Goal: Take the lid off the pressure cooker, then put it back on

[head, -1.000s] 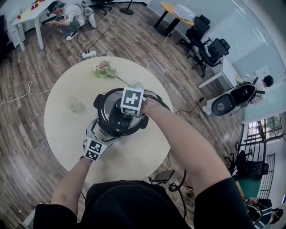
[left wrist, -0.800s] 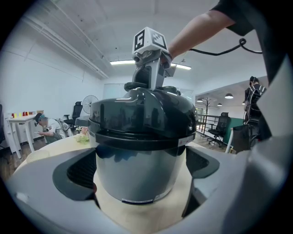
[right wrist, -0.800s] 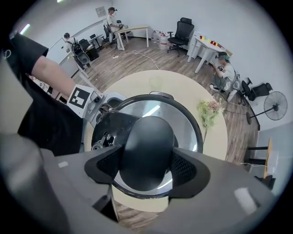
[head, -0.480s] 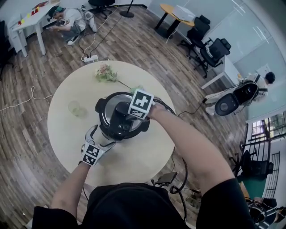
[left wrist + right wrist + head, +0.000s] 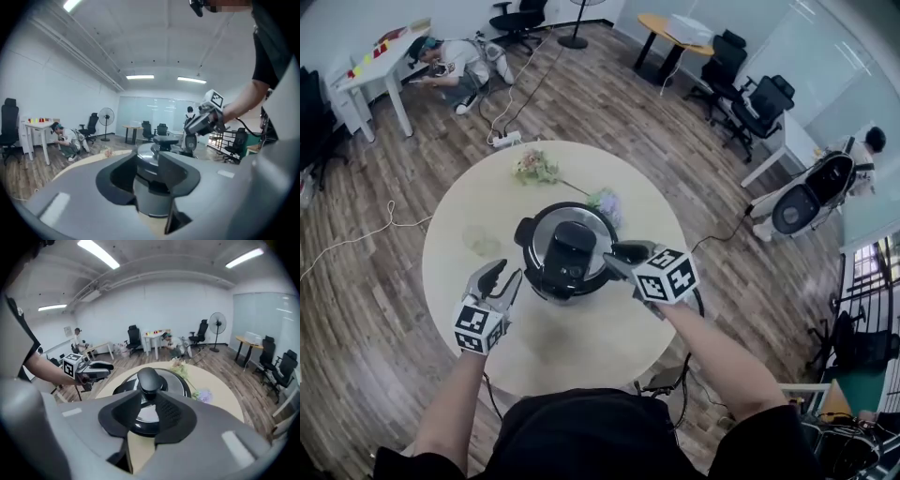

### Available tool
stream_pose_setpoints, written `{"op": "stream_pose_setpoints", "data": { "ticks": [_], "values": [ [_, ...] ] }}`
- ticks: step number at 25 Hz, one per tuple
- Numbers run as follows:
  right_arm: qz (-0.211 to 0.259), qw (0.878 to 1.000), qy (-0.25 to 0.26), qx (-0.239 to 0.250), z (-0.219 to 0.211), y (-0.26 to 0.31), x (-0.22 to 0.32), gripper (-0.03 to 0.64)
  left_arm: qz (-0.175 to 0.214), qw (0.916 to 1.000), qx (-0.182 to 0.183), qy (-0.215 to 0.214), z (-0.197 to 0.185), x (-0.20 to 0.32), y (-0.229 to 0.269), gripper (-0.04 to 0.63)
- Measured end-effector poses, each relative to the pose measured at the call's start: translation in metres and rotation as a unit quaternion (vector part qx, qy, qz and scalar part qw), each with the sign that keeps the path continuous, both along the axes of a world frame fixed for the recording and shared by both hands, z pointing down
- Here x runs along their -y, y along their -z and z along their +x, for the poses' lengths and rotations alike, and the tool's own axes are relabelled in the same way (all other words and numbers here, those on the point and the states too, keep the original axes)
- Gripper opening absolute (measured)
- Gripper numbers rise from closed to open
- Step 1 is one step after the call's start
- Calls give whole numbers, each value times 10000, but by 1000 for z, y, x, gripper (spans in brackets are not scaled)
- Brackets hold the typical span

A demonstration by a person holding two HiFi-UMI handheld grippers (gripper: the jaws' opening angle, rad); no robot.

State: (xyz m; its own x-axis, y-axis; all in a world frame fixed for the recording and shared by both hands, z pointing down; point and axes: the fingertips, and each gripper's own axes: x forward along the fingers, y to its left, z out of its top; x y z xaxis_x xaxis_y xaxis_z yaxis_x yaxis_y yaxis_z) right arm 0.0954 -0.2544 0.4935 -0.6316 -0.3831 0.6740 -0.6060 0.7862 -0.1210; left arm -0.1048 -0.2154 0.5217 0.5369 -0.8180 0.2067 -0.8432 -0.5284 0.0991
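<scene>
pressure cooker (image 5: 566, 251) is black, silver lid (image 5: 176, 384) on top.

The person holds a gripper in each hand, with both bare arms stretched out in front. The left gripper (image 5: 502, 275) sits at the end of the left arm (image 5: 450, 398) and points ahead, almost flat. Its jaws have just been closing and now stand a little way apart, with nothing between them. The right gripper (image 5: 619, 259), on the right arm (image 5: 712, 352), tips downward and points across toward the left one. Its jaws have just been closing too. A small gap is left, and they hold nothing.
</scene>
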Motion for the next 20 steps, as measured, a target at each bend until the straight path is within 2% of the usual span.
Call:
{"op": "stream_pose_setpoints", "data": {
  "ticks": [1, 4, 8, 10, 14, 20],
  "values": [
    [239, 9993, -217, 168, 2, 4, -4, 77, 145, 9999, 24, 85, 0, 4, 13, 123],
    [1119, 9890, -752, 609, 6, 22, -10, 32, 625, 9976, 121, 255, 7, 11, 52, 16],
    [2370, 9546, -1391, 1151, 20, 57, -16, 27, 1038, 9941, 72, 315, 21, 18, 90, 0],
    [2792, 9375, -1606, 1317, 28, 68, -20, 25, 1112, 9933, 50, 317, 26, 19, 102, 0],
    [3109, 9160, -1976, 1589, 46, 79, -24, 18, 1253, 9916, 10, 325, 31, 15, 118, 0],
    [3203, 9071, -2177, 1648, 66, 81, -23, 11, 1387, 9888, 44, 546, 30, 14, 124, 0]
  ]
}}
